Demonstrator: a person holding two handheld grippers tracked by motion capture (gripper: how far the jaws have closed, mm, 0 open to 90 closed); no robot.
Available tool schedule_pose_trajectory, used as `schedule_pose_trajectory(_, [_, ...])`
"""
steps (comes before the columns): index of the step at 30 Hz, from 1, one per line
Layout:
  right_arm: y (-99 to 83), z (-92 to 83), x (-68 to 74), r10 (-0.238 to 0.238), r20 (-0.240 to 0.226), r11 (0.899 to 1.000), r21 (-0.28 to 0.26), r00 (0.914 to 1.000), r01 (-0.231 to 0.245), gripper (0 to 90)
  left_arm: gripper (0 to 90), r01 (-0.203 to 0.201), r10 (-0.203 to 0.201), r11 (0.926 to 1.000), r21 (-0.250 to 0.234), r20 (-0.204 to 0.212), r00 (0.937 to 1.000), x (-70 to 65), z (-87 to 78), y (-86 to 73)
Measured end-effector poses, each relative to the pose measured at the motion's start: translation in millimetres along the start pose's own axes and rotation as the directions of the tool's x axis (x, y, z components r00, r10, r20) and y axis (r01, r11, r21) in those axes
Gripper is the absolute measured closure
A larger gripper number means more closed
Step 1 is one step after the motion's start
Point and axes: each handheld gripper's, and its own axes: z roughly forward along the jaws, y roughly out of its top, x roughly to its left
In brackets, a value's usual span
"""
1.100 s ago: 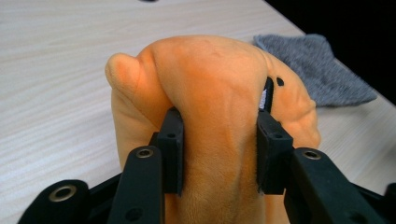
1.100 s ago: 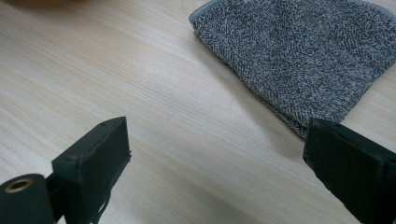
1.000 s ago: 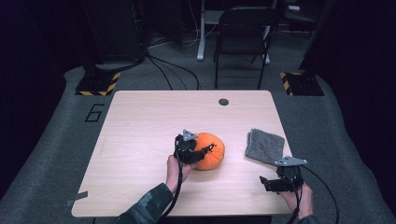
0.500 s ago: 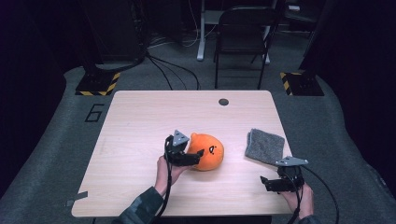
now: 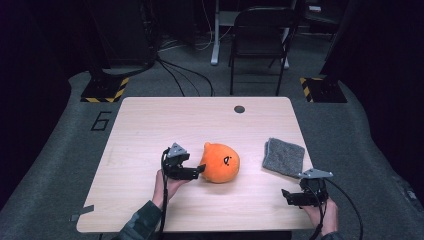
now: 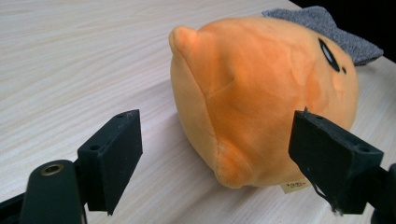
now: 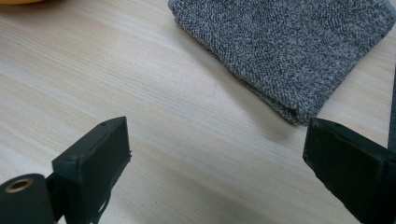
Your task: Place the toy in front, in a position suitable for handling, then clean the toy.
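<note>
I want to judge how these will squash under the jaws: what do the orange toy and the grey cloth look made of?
The orange toy looks like soft, short-pile plush over stuffing: stitched seams and a sewn tag show. The grey cloth looks like looped terry or knit fabric, matte and folded double.

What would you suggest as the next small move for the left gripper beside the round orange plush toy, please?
Probably draw the left gripper a little farther back from the round orange plush toy. Its jaws have just been opening, the toy rests on the light wooden table, and neither pad presses it.
</note>
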Motion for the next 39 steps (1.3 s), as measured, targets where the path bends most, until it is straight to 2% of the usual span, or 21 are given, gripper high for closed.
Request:
schedule_pose_trajectory(4, [2.6, 1.4, 0.9, -0.014, 0.002, 1.000, 0.001, 0.9999, 0.014, 6.8, 21.3, -0.009, 0.009, 0.9999, 0.007, 0.000, 1.0000, -0.2, 1.3, -0.9])
schedule_pose_trajectory(7, [1.6, 0.8, 0.9, -0.010, -0.001, 1.000, 0.000, 0.9999, 0.010, 6.7, 22.9, 0.001, -0.001, 0.9996, 0.027, 0.010, 0.9999, -0.7, 8.2, -6.9])
schedule_pose_trajectory(9, [1.6, 0.2, 0.9, -0.015, -0.001, 1.000, -0.001, 0.9999, 0.015, 6.8, 24.1, 0.009, -0.010, 0.9998, 0.020, 0.031, 0.9995, 0.3, 9.6, -8.0])
schedule_pose_trajectory(10, [2.1, -0.3, 1.5, -0.013, 0.002, 1.000, -0.005, 0.9999, 0.013, 6.7, 24.6, 0.000, -0.001, 0.9997, 0.025, 0.040, 0.9992, 1.2, 9.6, -7.8])
schedule_pose_trajectory(13, [4.2, -2.1, 2.4, -0.012, 0.002, 1.000, -0.010, 0.9999, 0.012, 6.7, 29.0, 0.020, -0.021, 0.9996, 0.020, 0.075, 0.9969, 3.0, 11.4, -9.8])
schedule_pose_trajectory(15, [5.1, -2.3, 1.6, -0.021, 0.005, 1.000, -0.015, 0.9998, 0.021, 6.8, 31.1, 0.029, -0.030, 0.9994, 0.017, 0.079, 0.9964, 3.4, 12.3, -10.5])
schedule_pose_trajectory(16, [7.6, -1.4, 0.9, -0.011, 0.013, 1.000, -0.022, 0.9999, 0.011, 6.7, 33.7, 0.033, -0.035, 0.9993, 0.017, 0.105, 0.9939, 4.1, 12.6, -11.9])
schedule_pose_trajectory(18, [8.9, -0.9, -0.2, -0.013, 0.010, 1.000, -0.025, 0.9999, 0.014, 6.7, 36.8, 0.039, -0.040, 0.9991, 0.016, 0.107, 0.9934, 3.5, 12.7, -12.4])
schedule_pose_trajectory(20, [12.8, 0.5, -2.0, -0.015, 0.012, 1.000, -0.025, 0.9998, 0.016, 6.8, 44.8, 0.023, -0.025, 0.9996, 0.014, 0.114, 0.9932, 2.7, 12.6, -13.2])
schedule_pose_trajectory(21, [17.8, 2.5, -1.9, 0.006, 0.018, 1.000, -0.027, 0.9998, -0.005, 6.8, 54.8, 0.022, -0.023, 0.9997, 0.011, 0.115, 0.9931, 1.6, 12.2, -13.5])
schedule_pose_trajectory(22, [20.5, 3.7, -3.7, -0.009, 0.016, 0.999, -0.030, 0.9998, 0.009, 6.8, 55.8, 0.024, -0.025, 0.9997, 0.011, 0.110, 0.9936, -1.2, 12.6, -13.7])
schedule_pose_trajectory(26, [28.8, 7.6, -5.5, -0.008, 0.028, 0.999, -0.034, 0.9996, 0.009, 6.7, 66.1, 0.021, -0.022, 0.9997, 0.009, 0.105, 0.9943, -2.2, 12.6, -14.9])
schedule_pose_trajectory(27, [31.5, 9.4, -6.4, -0.005, 0.034, 0.999, -0.035, 0.9994, 0.006, 6.7, 66.1, 0.022, -0.023, 0.9997, 0.011, 0.107, 0.9940, -2.6, 12.7, -15.5])
schedule_pose_trajectory(28, [37.5, 13.5, -8.1, 0.007, 0.037, 0.999, -0.035, 0.9993, -0.006, 6.8, 70.2, 0.008, -0.009, 0.9999, 0.006, 0.102, 0.9947, -2.0, 12.6, -15.7])
schedule_pose_trajectory(29, [37.5, 13.5, -8.1, 0.007, 0.037, 0.999, -0.035, 0.9993, -0.006, 6.8, 70.2, 0.010, -0.010, 0.9999, 0.003, 0.100, 0.9949, -2.2, 12.5, -16.0])
schedule_pose_trajectory(31, [48.5, 22.2, -11.1, 0.013, 0.057, 0.999, -0.038, 0.9983, -0.011, 6.8, 73.6, 0.020, -0.020, 0.9998, -0.007, 0.103, 0.9945, -2.9, 12.7, -17.0])
schedule_pose_trajectory(33, [52.3, 25.4, -12.2, 0.029, 0.049, 0.999, -0.038, 0.9984, -0.027, 6.9, 74.6, 0.018, -0.017, 0.9998, -0.006, 0.103, 0.9945, -3.0, 12.6, -17.2])
schedule_pose_trajectory(36, [66.8, 43.9, -14.5, 0.042, 0.059, 0.999, -0.029, 0.9974, -0.040, 6.9, 76.1, 0.005, -0.004, 0.9999, -0.011, 0.099, 0.9951, -2.8, 12.4, -17.5])
schedule_pose_trajectory(39, [75.2, 58.6, -17.1, 0.069, 0.067, 0.998, -0.013, 0.9954, -0.068, 6.9, 76.9, 0.019, -0.017, 0.9997, -0.018, 0.102, 0.9946, -4.0, 12.7, -18.2])
